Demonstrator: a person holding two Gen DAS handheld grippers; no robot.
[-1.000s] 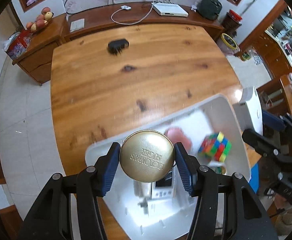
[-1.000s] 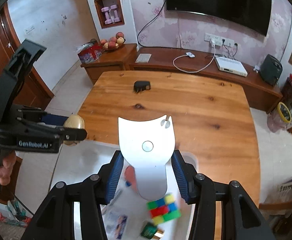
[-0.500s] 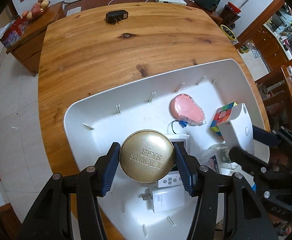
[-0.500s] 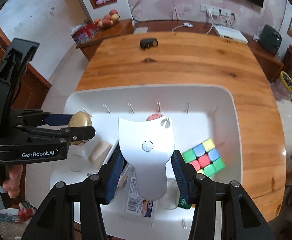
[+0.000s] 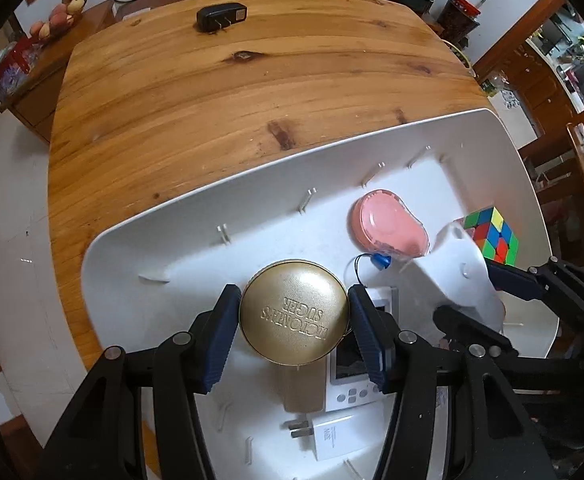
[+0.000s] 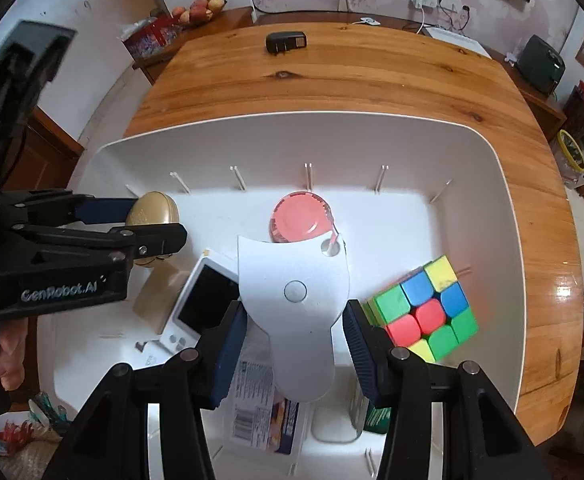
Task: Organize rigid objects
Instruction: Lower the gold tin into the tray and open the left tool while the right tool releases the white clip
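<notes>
Over the white bin point(image 6: 491, 152), the left gripper point(image 5: 293, 322) clamps a gold tin point(image 5: 293, 316); the right gripper point(image 6: 293, 332) grips a white plastic piece point(image 6: 295, 300).

Left gripper point(image 5: 294, 322) clamps gold tin point(image 5: 294, 312) over white bin point(image 5: 220, 208), seemingly above its floor

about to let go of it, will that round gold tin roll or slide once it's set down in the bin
The gold tin looks like smooth embossed metal, so it may slide on the white bin's slick floor. Held flat side up in the left gripper, it would probably settle on its base, not roll. It could tip if it lands on the boxes below.
</notes>
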